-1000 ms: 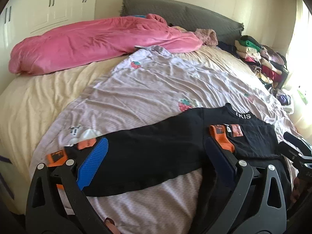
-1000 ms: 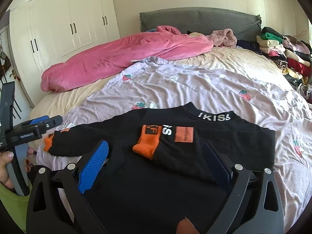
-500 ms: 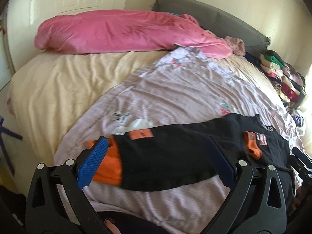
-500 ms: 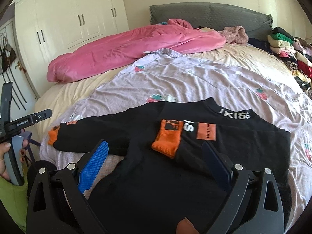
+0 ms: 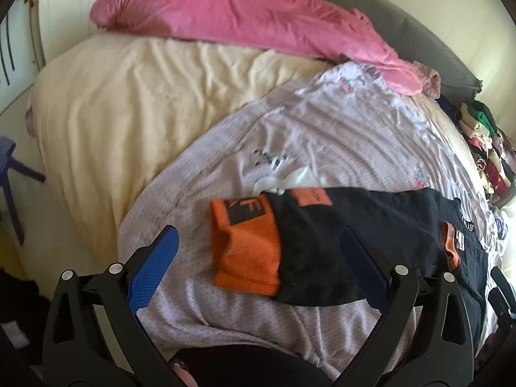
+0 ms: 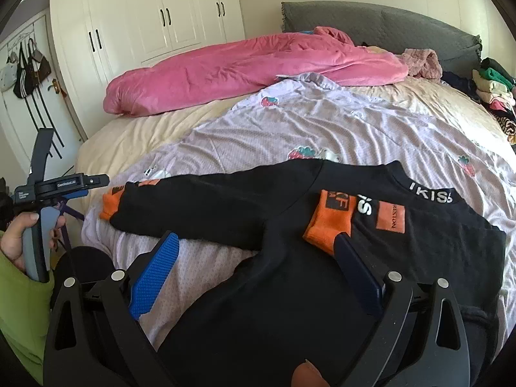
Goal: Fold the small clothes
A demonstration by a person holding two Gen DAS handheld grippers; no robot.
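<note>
A black sweater (image 6: 290, 290) with orange cuffs lies flat on the lilac sheet (image 6: 290, 129). One sleeve is folded over the chest, its orange cuff (image 6: 329, 216) beside the collar print. The other sleeve (image 6: 200, 206) stretches out to the left. In the left wrist view that sleeve's orange cuff (image 5: 245, 245) lies just ahead, between the fingers of my left gripper (image 5: 258, 258), which is open and holds nothing. My right gripper (image 6: 258, 258) hovers open over the sweater's body. A hand (image 6: 19, 242) holds the left gripper (image 6: 93, 182) at the bed's left edge.
A pink duvet (image 6: 242, 71) lies across the far side of the bed, before a grey headboard (image 6: 387, 25). Piled clothes (image 6: 493, 90) sit at the right edge. White wardrobes (image 6: 145, 25) stand behind. A purple stool (image 5: 13, 174) stands on the floor left of the bed.
My left gripper has swung left along the outstretched sleeve, so the orange cuff now sits between its fingers. The right gripper has stayed over the sweater's body.
</note>
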